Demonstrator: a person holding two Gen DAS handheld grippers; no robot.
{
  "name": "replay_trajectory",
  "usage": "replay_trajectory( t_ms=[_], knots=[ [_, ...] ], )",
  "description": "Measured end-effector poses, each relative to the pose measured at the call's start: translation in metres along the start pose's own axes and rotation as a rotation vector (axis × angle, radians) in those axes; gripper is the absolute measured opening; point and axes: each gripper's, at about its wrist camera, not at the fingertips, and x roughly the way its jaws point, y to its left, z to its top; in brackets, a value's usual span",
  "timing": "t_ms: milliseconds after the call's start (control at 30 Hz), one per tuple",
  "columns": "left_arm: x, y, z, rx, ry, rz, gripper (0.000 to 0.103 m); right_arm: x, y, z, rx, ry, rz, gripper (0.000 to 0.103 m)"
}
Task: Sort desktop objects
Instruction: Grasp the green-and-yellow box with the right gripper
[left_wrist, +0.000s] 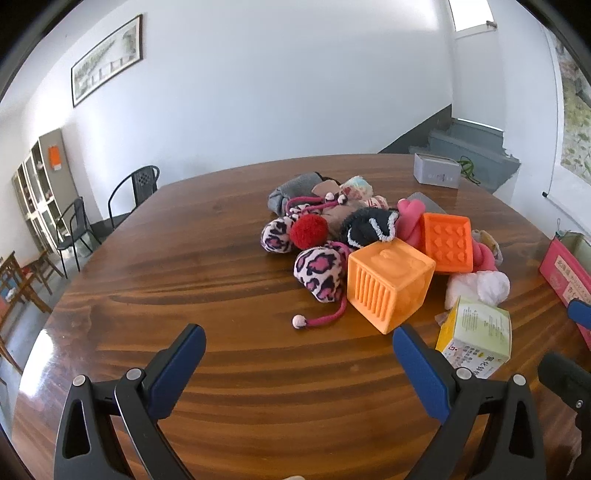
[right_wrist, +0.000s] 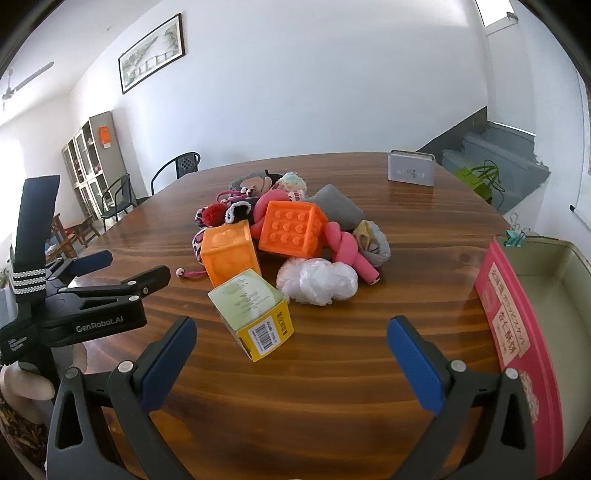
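Heaping soft toys around orange cubes, yellow carton tilted, both hand-held grippers agape

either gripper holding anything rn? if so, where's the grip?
Nothing held. Left gripper and right gripper are both open and empty above the table, short of the toy pile.

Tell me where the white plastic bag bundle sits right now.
In the right wrist view the white plastic bag bundle lies on the table at the pile's near edge, right of the yellow carton and beside the pink knotted roll.
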Motion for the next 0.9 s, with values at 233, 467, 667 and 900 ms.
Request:
replay_trajectory(
  t_ms=[233, 467, 667, 900],
  knots=[
    [0.006, 0.005, -0.003, -0.025, 0.027, -0.004, 0.103, -0.002, -0.003, 0.0, 0.024, 0.012, 0.021, 0.103],
    [0.009, 0.014, -0.005, -0.053, 0.052, -0.006, 0.103, -0.001, -0.004, -0.001, 0.044, 0.031, 0.054, 0.103],
    [0.014, 0.013, -0.004, -0.068, 0.069, 0.002, 0.103, 0.008, 0.003, 0.003, 0.038, 0.068, 0.111, 0.103],
    [0.016, 0.019, -0.005, -0.091, 0.082, 0.001, 0.103, 0.032, 0.019, 0.019, -0.056, 0.112, 0.128, 0.101]
  ],
)
